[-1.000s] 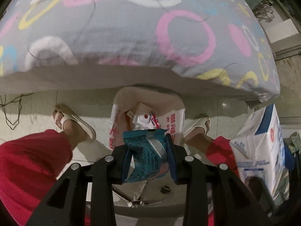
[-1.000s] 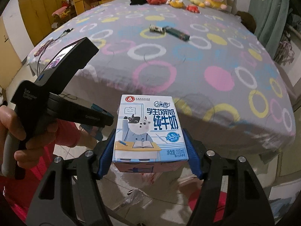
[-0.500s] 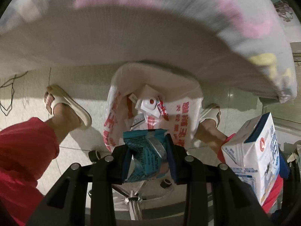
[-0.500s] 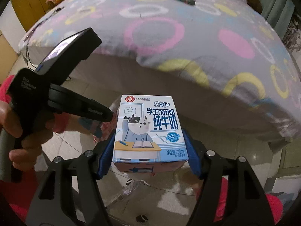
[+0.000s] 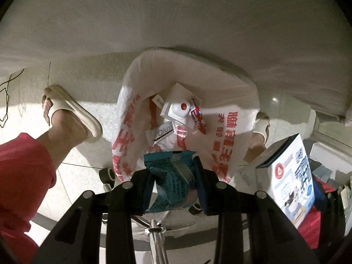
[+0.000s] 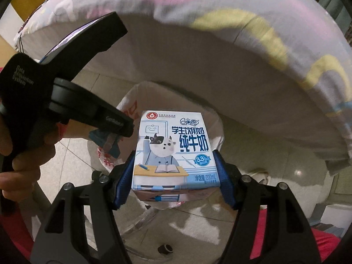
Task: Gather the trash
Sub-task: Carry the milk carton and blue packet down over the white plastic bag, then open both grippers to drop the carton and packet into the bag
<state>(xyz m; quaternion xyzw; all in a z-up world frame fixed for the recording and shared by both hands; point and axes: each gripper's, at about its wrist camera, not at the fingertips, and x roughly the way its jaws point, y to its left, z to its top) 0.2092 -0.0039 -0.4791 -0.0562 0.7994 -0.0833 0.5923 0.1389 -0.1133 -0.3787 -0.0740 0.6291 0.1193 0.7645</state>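
Left wrist view looks steeply down at a tiled floor (image 5: pixel 77 154), where a white plastic bag (image 5: pixel 231 101) with red print stands open against the side of a bed (image 5: pixel 176 22). The left gripper (image 5: pixel 172 182) has its 2 blue-padded fingers (image 5: pixel 199 176) pinched on a crumpled teal wrapper (image 5: pixel 173 176), held just above the near edge of the bag's mouth. Inside the bag lie white packets and boxes (image 5: pixel 178 110), 1 with a red dot, mixed with red-and-white scraps. A foot in a pale sandal (image 5: pixel 72 112) stands left of the bag, a red trouser leg (image 5: pixel 22 176) beside it, and a second sandal (image 5: pixel 263 123) peeks out on the bag's right. At the right edge of this view the milk carton (image 5: pixel 290 176) shows, tilted, near the bag.

Right wrist view shows the right gripper (image 6: pixel 173 171) with its fingers (image 6: pixel 126 176) clamped on both sides of that blue-and-white milk carton (image 6: pixel 171 149), upright, cartoon cow facing the camera, held over the bag (image 6: pixel 132 101). To the left, a hand (image 6: pixel 24 154) grips the black handle of the left gripper (image 6: pixel 107 140), the teal wrapper (image 6: pixel 96 137) visible at its tip. The bed's ring-patterned cover (image 6: pixel 264 33) fills the top, blurred.
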